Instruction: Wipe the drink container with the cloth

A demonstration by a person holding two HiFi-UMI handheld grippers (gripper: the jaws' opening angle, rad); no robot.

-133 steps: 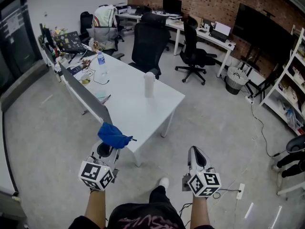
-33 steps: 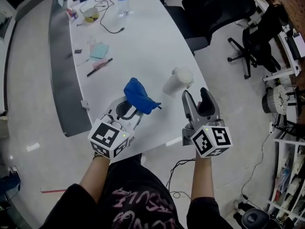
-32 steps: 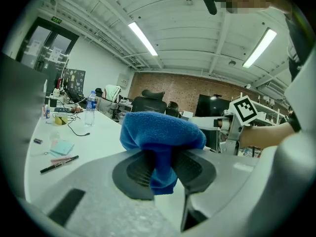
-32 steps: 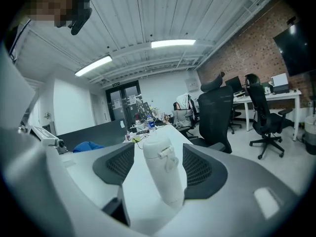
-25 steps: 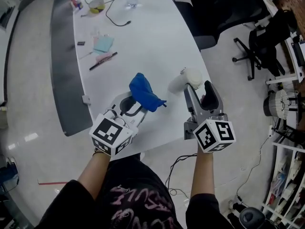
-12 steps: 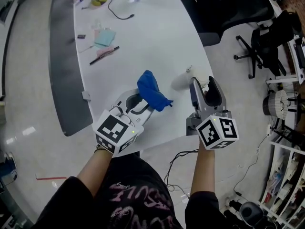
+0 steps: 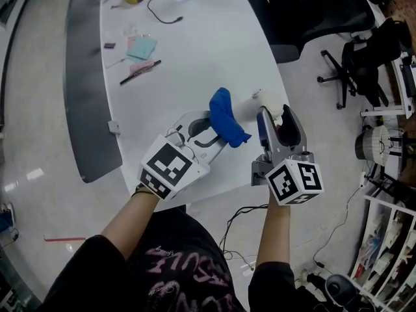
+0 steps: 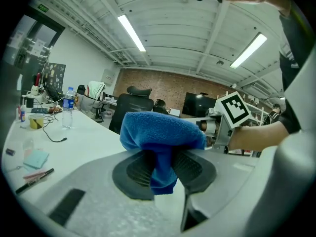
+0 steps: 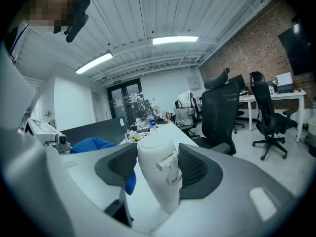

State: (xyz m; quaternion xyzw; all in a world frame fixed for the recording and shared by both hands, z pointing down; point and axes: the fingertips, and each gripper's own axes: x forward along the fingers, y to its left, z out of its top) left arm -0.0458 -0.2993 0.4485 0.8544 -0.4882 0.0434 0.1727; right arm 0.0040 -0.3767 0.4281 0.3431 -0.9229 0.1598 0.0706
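Observation:
The white drink container point(image 7: 268, 99) stands near the right edge of the white table point(image 7: 195, 51). My right gripper point(image 7: 276, 116) is shut on it. In the right gripper view both pads press the sides of the container point(image 9: 160, 191), which fills the gap of the right gripper point(image 9: 157, 154). My left gripper point(image 7: 214, 132) is shut on a blue cloth point(image 7: 227, 117), just left of the container. In the left gripper view the cloth point(image 8: 160, 132) bulges over the left gripper point(image 8: 160, 168) and hides most of the container behind it.
A pen point(image 7: 136, 70), a teal pad point(image 7: 143, 46) and a black cable point(image 7: 162, 12) lie further up the table. A grey partition point(image 7: 81, 90) runs along its left side. A black office chair point(image 7: 312, 5) stands to the right. A water bottle point(image 8: 67, 113) stands at the far end.
My left gripper has carried the blue cloth to the right, up close to the container. My right gripper's jaws have come in around the container and now grip it.

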